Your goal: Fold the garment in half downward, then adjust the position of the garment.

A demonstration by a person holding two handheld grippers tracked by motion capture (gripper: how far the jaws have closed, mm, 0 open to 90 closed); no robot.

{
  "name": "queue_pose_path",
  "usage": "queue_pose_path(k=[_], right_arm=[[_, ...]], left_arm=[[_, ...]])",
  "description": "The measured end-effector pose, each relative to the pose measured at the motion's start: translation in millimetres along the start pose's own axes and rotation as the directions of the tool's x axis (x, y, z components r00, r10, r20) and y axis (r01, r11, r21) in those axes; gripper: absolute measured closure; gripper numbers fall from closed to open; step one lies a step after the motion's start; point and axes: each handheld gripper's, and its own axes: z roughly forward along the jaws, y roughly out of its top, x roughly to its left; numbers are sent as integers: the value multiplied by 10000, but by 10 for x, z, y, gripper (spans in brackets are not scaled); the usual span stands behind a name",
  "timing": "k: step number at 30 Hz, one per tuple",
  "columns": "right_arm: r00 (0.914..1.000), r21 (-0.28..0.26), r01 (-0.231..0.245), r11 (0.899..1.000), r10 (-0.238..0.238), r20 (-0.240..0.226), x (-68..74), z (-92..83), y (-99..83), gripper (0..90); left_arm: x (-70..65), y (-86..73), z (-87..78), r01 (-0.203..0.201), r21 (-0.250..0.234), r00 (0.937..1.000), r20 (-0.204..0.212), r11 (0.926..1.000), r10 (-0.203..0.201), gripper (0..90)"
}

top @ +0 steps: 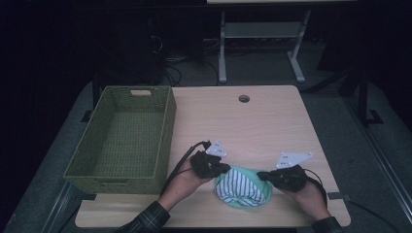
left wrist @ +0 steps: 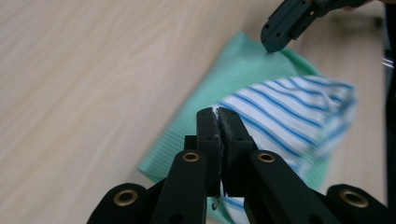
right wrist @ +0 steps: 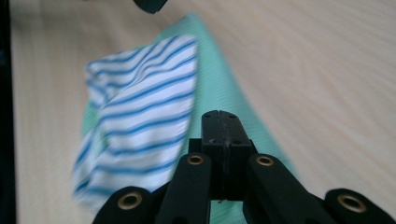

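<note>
Green-and-striped cloth (top: 241,187) lies bunched on table's (top: 252,121) near edge, between both grippers. Left gripper (left wrist: 218,122) pinches cloth's left edge, jaws clamped. Right gripper (right wrist: 223,128) clamped on right edge. Green wicker basket (top: 167,128) stands at left.

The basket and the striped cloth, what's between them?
The left gripper and its hand, over bare table, sit between basket and striped cloth in the high view.

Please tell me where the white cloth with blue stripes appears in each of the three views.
High view: the white cloth with blue stripes lies bottom centre, between both grippers.
Left gripper view: right of centre, beyond the closed jaws.
Right gripper view: left of centre.
Shared landmark: the ribbed green cloth under it, on the pale wooden table.
</note>
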Motion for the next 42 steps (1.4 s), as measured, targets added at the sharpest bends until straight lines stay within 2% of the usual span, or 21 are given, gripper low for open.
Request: queue_pose_path(k=[3,9,12,13,18,20,24,28,31,34,37,42], right_arm=[[9999,11,-84,10000,84,80,-85,51,31,899],[9999,703,-119,9975,115,67,-116,193,-9,899],[10000,1042,-61,9945,60,10,-131,256,-49,900],[10000,1010,-77,9949,82,-39,-131,265,-55,900],[9998,1123,-188,9935,194,-43,-121,261,-70,900],[9997,1247,-233,9919,244,-74,-114,255,-86,900],[9998,1202,-211,9925,216,-22,-101,255,-94,900],[9998,1196,-194,9926,204,-74,-93,269,-82,900],[9996,1198,-229,9925,246,-130,-103,282,-67,900],[9999,1209,-68,9926,77,-71,-86,295,-30,900],[9999,981,-62,9952,73,-99,-79,265,1,900],[9997,498,-259,9984,256,60,-151,187,68,900]], left_arm=[[63,27,99,103,50,9997,-218,9999,-102,880],[99,-19,301,-19,832,9990,-436,9965,56,881],[108,-51,387,-172,1310,9988,-431,9912,231,888],[106,-65,413,-227,1467,9986,-434,9889,293,893],[122,-106,457,-242,1627,9983,-483,9864,325,897],[136,-111,452,-341,1675,9965,-700,9853,464,897],[207,-118,459,-216,1497,9959,-832,9885,344,898],[237,-107,468,-278,1465,9951,-901,9888,413,897],[289,-93,494,-284,1324,9930,-1104,9908,432,898],[335,-59,518,-255,1289,9911,-1266,9913,419,897],[360,-45,495,-83,1060,9933,-1134,9943,204,896],[336,-10,304,285,258,9962,-825,9993,-263,895]])
